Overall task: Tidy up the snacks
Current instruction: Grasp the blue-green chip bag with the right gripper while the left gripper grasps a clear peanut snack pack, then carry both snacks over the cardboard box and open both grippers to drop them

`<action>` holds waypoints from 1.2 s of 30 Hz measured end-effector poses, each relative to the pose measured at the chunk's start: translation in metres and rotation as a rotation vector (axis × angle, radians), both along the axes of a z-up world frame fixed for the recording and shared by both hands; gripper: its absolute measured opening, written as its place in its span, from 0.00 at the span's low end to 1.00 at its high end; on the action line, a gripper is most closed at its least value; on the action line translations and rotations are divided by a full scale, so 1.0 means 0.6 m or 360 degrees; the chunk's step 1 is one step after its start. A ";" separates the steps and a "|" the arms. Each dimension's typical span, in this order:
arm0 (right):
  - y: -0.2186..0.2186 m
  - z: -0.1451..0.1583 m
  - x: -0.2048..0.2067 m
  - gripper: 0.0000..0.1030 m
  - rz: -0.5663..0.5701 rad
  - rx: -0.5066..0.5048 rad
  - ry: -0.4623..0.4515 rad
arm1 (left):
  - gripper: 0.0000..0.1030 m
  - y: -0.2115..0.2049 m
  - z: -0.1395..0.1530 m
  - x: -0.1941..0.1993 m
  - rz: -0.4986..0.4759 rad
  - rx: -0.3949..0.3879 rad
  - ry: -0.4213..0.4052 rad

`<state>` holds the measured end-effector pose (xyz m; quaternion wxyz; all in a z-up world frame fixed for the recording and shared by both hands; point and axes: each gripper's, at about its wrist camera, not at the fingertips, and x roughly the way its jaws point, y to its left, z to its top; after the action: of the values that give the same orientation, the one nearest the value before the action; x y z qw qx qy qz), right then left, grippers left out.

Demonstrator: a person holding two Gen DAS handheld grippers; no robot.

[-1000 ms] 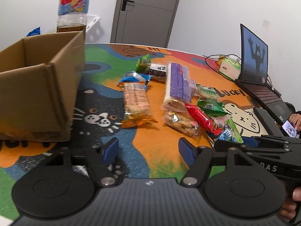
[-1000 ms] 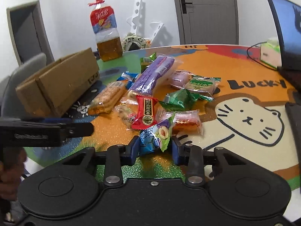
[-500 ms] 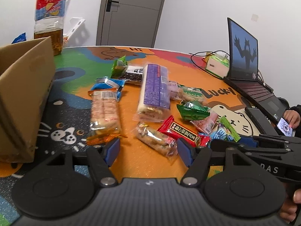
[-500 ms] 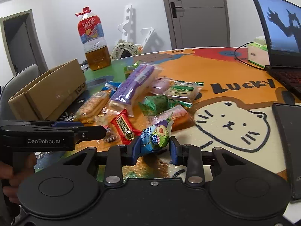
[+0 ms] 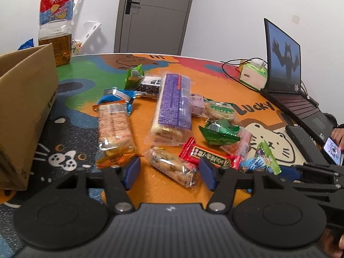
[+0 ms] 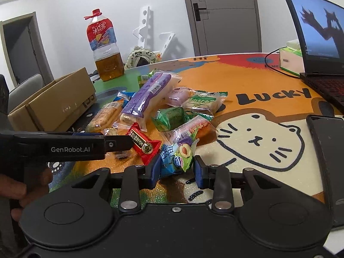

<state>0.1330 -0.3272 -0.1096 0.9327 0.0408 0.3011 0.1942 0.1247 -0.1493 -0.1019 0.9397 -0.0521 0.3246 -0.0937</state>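
The worktop (image 5: 215,81), under a bright cartoon-cat cover, carries everything. A cardboard box (image 5: 23,107) stands open at its left edge, a tea bottle (image 5: 56,21) behind it. A laptop (image 5: 286,68) sits open at the right, with a tissue box (image 5: 253,75) beside it and a dark phone (image 6: 326,150) nearer.

The snacks lie in a loose pile mid-worktop: a long purple pack (image 5: 174,103), a biscuit pack (image 5: 114,129), a green pack (image 5: 219,132), a red bar (image 5: 208,157) and a nut bar (image 5: 172,166).

The left tongs (image 5: 169,172) are closing around the nut bar, pads not yet on it. The right tongs (image 6: 177,169) are clenched on a blue pouch (image 6: 178,154).
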 end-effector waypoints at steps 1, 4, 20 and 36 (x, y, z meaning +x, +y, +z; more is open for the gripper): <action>0.001 0.000 0.000 0.33 -0.0003 -0.0004 -0.0001 | 0.51 0.003 0.000 -0.002 0.0005 -0.0006 0.0004; 0.003 0.001 -0.001 0.33 -0.0003 -0.0009 0.0001 | 0.45 0.017 0.003 -0.009 0.0016 -0.0030 0.0025; 0.005 -0.001 -0.001 0.33 0.0000 -0.0014 -0.0009 | 0.45 0.014 0.005 -0.004 0.0058 -0.0029 0.0034; 0.008 0.029 -0.013 0.31 -0.0008 0.0003 -0.0090 | 0.19 0.033 0.025 -0.036 0.0073 -0.0008 -0.0058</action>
<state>0.1253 -0.3223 -0.0919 0.9413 0.0370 0.2743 0.1933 0.1029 -0.1297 -0.0871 0.9473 -0.0603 0.3058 -0.0737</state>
